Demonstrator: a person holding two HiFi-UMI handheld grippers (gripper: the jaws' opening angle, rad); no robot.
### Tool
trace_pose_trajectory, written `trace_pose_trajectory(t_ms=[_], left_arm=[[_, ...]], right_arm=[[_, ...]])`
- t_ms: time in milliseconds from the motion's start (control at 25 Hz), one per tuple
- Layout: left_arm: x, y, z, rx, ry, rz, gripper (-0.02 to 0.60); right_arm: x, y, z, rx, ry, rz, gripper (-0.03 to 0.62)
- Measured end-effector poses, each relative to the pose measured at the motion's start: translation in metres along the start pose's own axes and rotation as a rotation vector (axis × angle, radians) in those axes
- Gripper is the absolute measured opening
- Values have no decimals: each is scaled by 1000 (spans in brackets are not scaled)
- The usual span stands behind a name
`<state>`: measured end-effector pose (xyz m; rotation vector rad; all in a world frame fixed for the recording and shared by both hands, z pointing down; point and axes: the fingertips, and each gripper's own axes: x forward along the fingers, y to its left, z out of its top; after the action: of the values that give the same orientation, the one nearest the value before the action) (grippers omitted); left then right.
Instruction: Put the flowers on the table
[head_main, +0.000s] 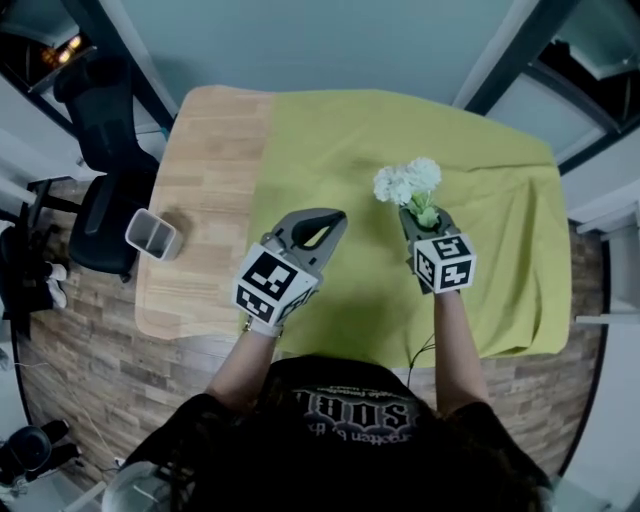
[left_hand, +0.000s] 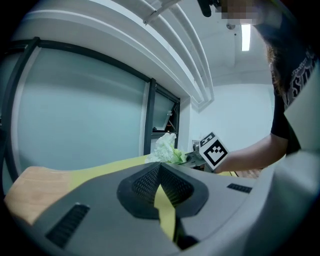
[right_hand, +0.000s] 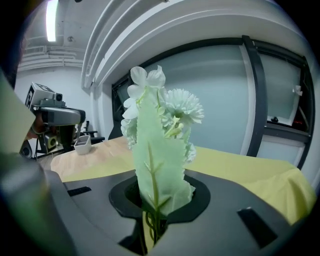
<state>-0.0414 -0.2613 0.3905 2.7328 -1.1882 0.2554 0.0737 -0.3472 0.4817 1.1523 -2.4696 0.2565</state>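
A bunch of white flowers (head_main: 408, 183) with pale green leaves stands upright above the yellow-green cloth (head_main: 330, 140) on the wooden table (head_main: 205, 200). My right gripper (head_main: 422, 220) is shut on its stems, and in the right gripper view the flowers (right_hand: 161, 112) rise straight out from between the jaws of the right gripper (right_hand: 152, 222). My left gripper (head_main: 322, 226) hovers over the cloth just left of the flowers, shut with nothing in it. The left gripper view shows the left gripper (left_hand: 162, 197) with its jaws together, and beyond them the flowers (left_hand: 166, 148).
A small white container (head_main: 152, 235) sits on the bare wood near the table's left edge. A black office chair (head_main: 105, 200) stands beside that edge. A glass wall runs behind the table's far side. The cloth hangs over the table's right side.
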Motion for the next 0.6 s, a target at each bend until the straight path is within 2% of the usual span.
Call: trace_pose_trajectory(t_ms=[280, 600], left_arm=[[14, 18, -12, -18, 27, -24, -2], [25, 26, -35, -59, 90, -37, -2]], right_arm=[[56, -30, -29, -17, 99, -36, 60], [97, -46, -60, 58, 148, -20, 86]])
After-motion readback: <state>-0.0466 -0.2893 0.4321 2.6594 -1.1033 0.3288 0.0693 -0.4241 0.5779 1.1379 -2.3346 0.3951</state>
